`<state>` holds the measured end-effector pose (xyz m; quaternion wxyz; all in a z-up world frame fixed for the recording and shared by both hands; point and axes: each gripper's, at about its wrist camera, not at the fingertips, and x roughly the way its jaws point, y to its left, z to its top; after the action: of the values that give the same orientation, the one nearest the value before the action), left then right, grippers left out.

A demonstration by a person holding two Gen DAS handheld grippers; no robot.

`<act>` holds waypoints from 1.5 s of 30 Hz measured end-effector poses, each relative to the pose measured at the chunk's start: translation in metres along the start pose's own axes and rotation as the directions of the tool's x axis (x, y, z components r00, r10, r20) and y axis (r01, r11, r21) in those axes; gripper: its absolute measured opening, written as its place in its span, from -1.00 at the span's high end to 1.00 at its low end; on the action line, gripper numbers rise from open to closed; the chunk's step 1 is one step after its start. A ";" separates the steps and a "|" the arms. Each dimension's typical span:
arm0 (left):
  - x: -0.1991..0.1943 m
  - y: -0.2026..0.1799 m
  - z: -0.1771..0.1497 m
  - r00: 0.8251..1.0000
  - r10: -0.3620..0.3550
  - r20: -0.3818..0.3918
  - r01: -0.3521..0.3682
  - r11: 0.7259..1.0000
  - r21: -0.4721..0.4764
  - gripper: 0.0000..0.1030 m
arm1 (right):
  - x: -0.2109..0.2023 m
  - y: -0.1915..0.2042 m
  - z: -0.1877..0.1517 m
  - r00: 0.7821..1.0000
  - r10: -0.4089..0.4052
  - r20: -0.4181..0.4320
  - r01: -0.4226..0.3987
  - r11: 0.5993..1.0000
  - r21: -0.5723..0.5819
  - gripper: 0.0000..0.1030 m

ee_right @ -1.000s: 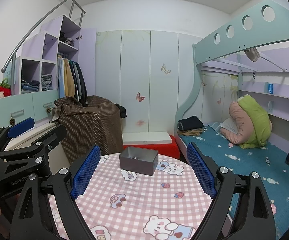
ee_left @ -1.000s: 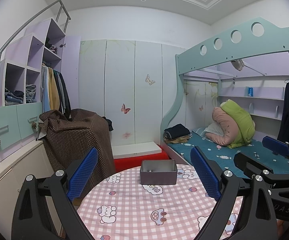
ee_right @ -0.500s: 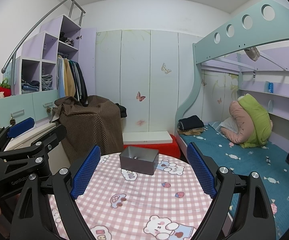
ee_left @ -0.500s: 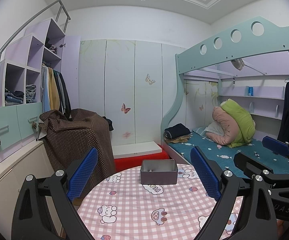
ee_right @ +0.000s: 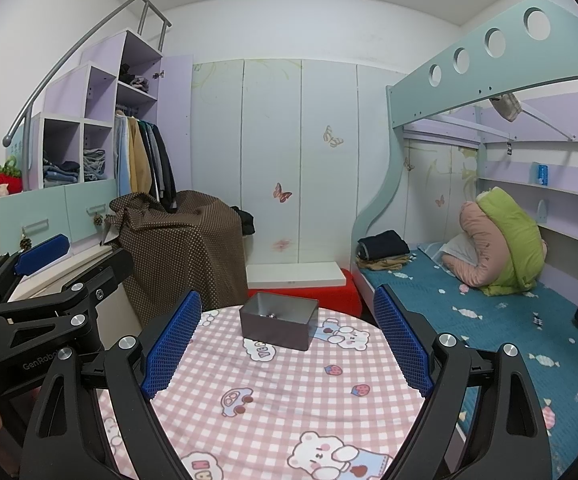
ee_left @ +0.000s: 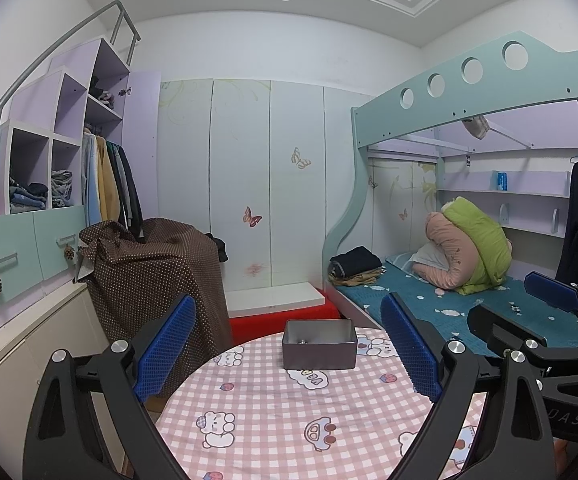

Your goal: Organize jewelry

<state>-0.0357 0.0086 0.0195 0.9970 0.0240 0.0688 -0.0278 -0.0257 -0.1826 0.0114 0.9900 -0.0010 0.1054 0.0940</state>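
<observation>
A small grey open box point(ee_left: 319, 344) stands at the far edge of a round table with a pink checked cloth point(ee_left: 273, 420); a small metal piece of jewelry point(ee_left: 302, 341) lies inside it. The box also shows in the right wrist view point(ee_right: 277, 325), with the jewelry point(ee_right: 269, 315) in it. My left gripper point(ee_left: 289, 354) is open and empty, held above the table, short of the box. My right gripper point(ee_right: 285, 350) is open and empty, also short of the box. Each gripper shows at the edge of the other's view.
A brown dotted cloth covers furniture point(ee_left: 149, 276) left of the table. A bunk bed with blue bedding point(ee_left: 469, 300) stands to the right. A red and white low step point(ee_left: 277, 304) lies behind the table, before the wardrobe doors.
Both views have shifted very slightly; the box sits marginally lower in the right wrist view. Both grippers stay open and empty.
</observation>
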 end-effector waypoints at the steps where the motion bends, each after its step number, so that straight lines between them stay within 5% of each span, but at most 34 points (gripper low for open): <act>1: 0.000 0.001 0.000 1.000 0.000 0.001 0.000 1.000 0.000 -0.76 | -0.001 0.001 -0.002 1.000 0.001 0.000 -0.001 1.000 0.001 -0.65; 45: 0.007 0.011 0.002 1.000 0.000 -0.012 0.000 1.000 -0.001 -0.76 | 0.004 0.004 -0.007 1.000 0.001 -0.024 -0.001 1.000 -0.001 -0.65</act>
<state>-0.0277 0.0191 0.0213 0.9965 0.0238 0.0750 -0.0274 -0.0243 -0.1781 0.0036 0.9886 -0.0026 0.1173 0.0946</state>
